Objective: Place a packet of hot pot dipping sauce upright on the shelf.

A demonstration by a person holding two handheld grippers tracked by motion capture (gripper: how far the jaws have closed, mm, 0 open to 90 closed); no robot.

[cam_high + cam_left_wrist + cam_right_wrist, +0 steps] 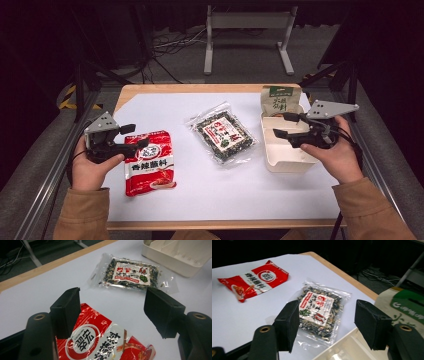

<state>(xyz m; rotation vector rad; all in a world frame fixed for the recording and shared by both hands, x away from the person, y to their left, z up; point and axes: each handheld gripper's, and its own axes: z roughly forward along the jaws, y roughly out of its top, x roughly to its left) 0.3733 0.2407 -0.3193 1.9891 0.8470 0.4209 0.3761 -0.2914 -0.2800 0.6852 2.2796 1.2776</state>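
Hovering left gripper (131, 138), jaws apart, empty, over red packet (149, 162) top edge on table; right gripper (284, 126) open, empty above white box (287, 162). Risk: slick foil slipping from shallow edge pinch.

Red foil sachet (149, 163): white band reads "香辣脆料". Clear seaweed packet (131, 274) and green-topped paper pouch (280, 101): print apparently Chinese, illegible.
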